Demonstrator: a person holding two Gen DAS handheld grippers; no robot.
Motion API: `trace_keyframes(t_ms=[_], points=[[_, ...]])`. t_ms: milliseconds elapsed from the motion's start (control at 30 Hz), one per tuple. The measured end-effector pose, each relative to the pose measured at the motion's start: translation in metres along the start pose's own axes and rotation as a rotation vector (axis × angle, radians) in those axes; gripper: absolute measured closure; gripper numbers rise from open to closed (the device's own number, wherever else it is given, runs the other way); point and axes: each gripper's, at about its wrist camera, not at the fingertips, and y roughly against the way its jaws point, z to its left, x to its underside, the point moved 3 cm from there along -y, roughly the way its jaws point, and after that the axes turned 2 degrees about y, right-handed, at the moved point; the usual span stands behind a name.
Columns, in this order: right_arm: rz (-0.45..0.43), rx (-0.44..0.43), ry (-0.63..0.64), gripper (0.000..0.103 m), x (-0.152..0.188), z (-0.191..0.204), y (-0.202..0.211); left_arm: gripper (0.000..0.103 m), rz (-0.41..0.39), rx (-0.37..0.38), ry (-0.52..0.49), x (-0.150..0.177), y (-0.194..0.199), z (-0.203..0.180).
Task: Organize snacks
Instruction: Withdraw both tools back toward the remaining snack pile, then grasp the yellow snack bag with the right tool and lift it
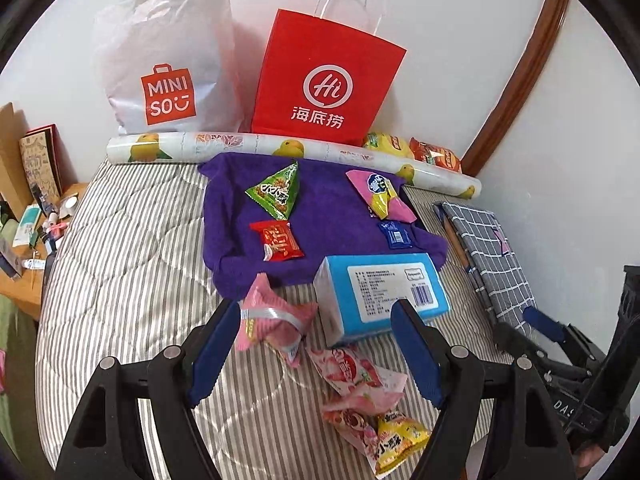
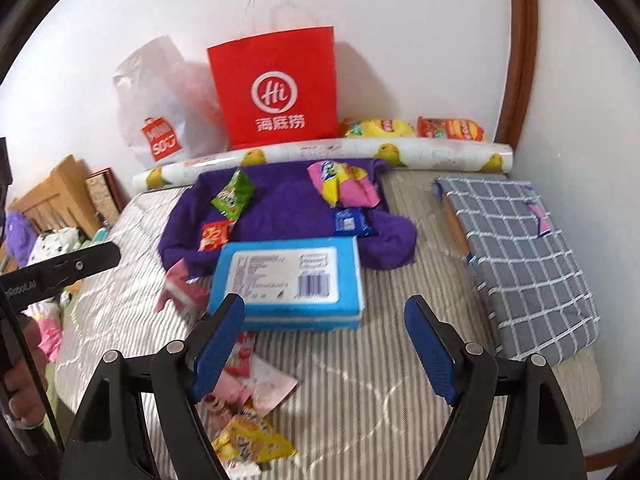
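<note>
Snack packets lie on a purple cloth [image 1: 328, 208] [image 2: 280, 208] on a striped bed: a green triangular pack [image 1: 276, 192] [image 2: 233, 195], a red packet [image 1: 278, 242] [image 2: 214, 236], a pink and yellow packet [image 1: 382, 196] [image 2: 344, 186] and a small blue one [image 1: 396, 235] [image 2: 352, 222]. A blue box [image 1: 380, 298] [image 2: 290, 282] lies in front of the cloth. Pink packets [image 1: 272, 322] [image 1: 360, 376] and a yellow one [image 1: 400, 440] [image 2: 252, 444] lie nearest. My left gripper [image 1: 316, 344] is open and empty above the pink packets. My right gripper [image 2: 324, 340] is open and empty just before the box.
A red paper bag [image 1: 326, 80] [image 2: 276, 88] and a white Miniso bag [image 1: 168, 76] [image 2: 160, 120] stand against the wall behind a patterned roll [image 1: 292, 150] [image 2: 340, 152]. Chip bags [image 1: 412, 150] [image 2: 412, 128] lie behind the roll. A grey checked cushion [image 1: 492, 256] [image 2: 520, 256] lies right.
</note>
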Motion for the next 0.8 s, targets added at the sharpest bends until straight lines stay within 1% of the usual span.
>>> trace_keyframes(t_ms=[167,400,500,567,700,800], points=[[0.033,-0.07,-0.015,0.022,0.018,0.004,0.0,0.028,0.024,-0.015,-0.002,0.015,0.001,0.002],[0.065,-0.121,-0.017,0.022,0.05,0.013,-0.001,0.028,0.036,-0.009,0.017,0.033,-0.002,0.011],[0.088,-0.133,-0.033,0.022,0.067,0.018,-0.003,0.028,0.046,-0.002,0.03,0.038,-0.008,0.015],[0.1,-0.13,-0.043,0.022,0.076,0.02,-0.005,0.028,0.059,0.018,0.034,0.041,-0.012,0.016],[0.115,-0.147,-0.052,0.022,0.092,0.029,-0.004,0.027,0.064,0.033,0.021,0.044,-0.016,0.018],[0.101,-0.141,-0.031,0.022,0.097,0.037,-0.002,0.027,0.074,0.014,0.001,0.045,-0.02,0.021]])
